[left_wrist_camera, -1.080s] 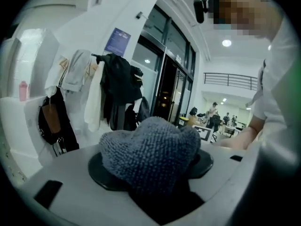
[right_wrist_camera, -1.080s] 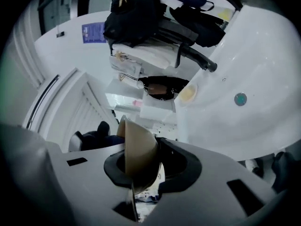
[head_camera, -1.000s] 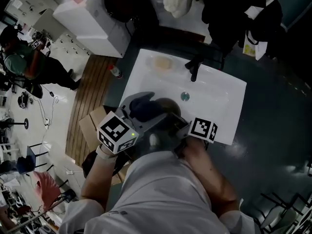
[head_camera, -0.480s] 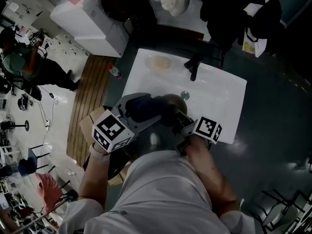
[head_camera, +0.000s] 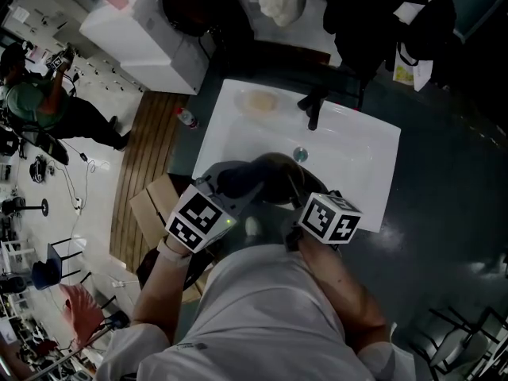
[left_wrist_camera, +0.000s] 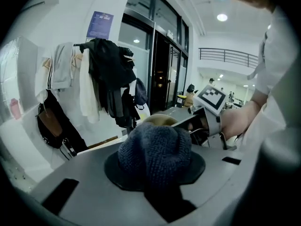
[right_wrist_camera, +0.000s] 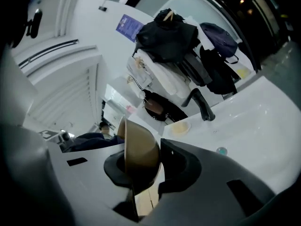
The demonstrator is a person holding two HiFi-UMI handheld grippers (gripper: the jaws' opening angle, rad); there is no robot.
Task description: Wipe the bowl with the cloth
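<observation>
Over the near edge of the sink [head_camera: 349, 145], the right gripper [head_camera: 292, 187] is clamped on the bowl [head_camera: 278, 169], gripping its rim and holding it on edge with the open side toward the cloth [head_camera: 236, 178]. The left gripper [head_camera: 240, 184] is closing its jaws on the bunched cloth, which touches the bowl. Since half a second ago the left gripper has shifted right, closer to the bowl.
</observation>
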